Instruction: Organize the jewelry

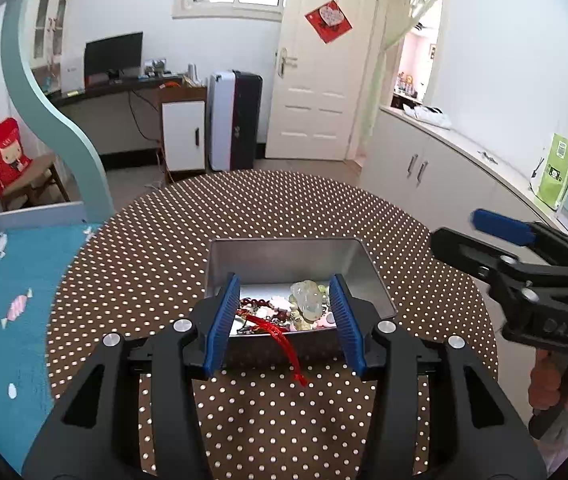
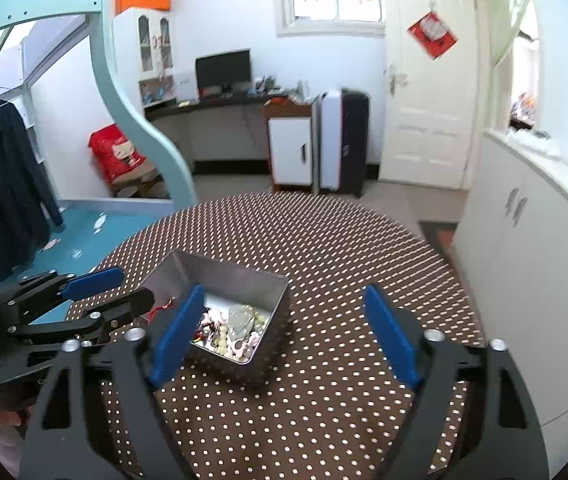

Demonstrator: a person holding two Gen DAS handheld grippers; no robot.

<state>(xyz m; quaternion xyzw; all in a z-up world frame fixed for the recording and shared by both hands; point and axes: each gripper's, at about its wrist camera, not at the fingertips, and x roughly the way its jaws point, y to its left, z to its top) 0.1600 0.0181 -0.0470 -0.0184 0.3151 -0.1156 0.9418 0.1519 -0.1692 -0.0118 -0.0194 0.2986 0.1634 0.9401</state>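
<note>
A silver metal tin sits on the brown polka-dot table. It holds jewelry: a pale jade pendant, dark red beads, pink pieces and pale beads. A red tassel hangs over the tin's near edge onto the table. My left gripper is open, its blue pads on either side of the tin's near end, above the tassel. My right gripper is open wide and empty, to the right of the tin. The right gripper also shows in the left wrist view; the left one shows in the right wrist view.
The round table has a brown cloth with white dots. A bed with a blue cover lies to the left. White cabinets stand to the right. A desk, suitcase and door are at the back.
</note>
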